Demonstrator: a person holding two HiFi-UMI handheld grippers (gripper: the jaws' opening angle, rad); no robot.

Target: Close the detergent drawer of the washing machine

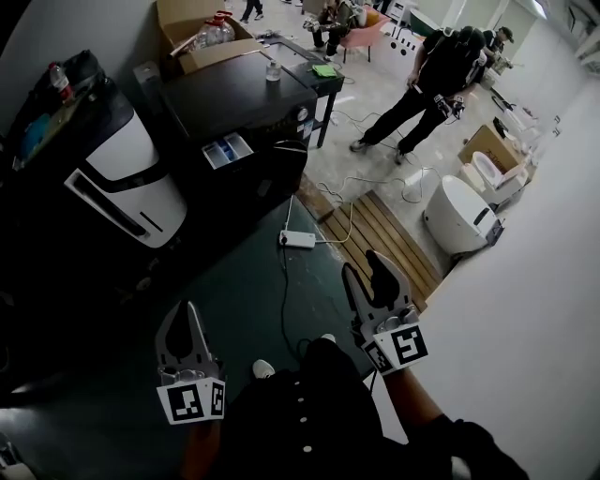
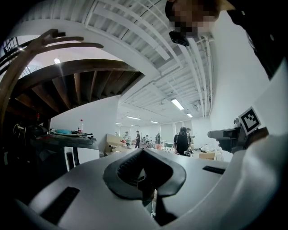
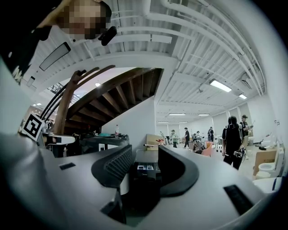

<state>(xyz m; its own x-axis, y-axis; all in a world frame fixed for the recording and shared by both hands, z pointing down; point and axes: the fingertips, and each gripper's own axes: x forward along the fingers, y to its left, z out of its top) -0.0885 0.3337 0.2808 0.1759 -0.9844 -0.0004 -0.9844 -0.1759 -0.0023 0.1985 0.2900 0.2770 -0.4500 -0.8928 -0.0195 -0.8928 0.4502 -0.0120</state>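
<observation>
The black washing machine (image 1: 234, 103) stands well ahead of me across the dark floor. Its detergent drawer (image 1: 228, 150) is pulled out at the front top, showing pale blue-white compartments. In the right gripper view the drawer (image 3: 144, 168) shows small and far off between the jaws. My right gripper (image 1: 364, 264) is open and empty, held level and aimed toward the machine. My left gripper (image 1: 187, 309) hangs lower left with its pads together on nothing; in the left gripper view the left gripper (image 2: 143, 155) looks shut. Both are far from the drawer.
A white-and-black appliance (image 1: 122, 178) stands left of the machine. A white power strip (image 1: 298, 239) and its cable lie on the floor ahead. A wooden pallet (image 1: 380, 239), a white toilet (image 1: 459, 216) and a person (image 1: 422, 84) are to the right. A cardboard box (image 1: 192, 28) sits behind.
</observation>
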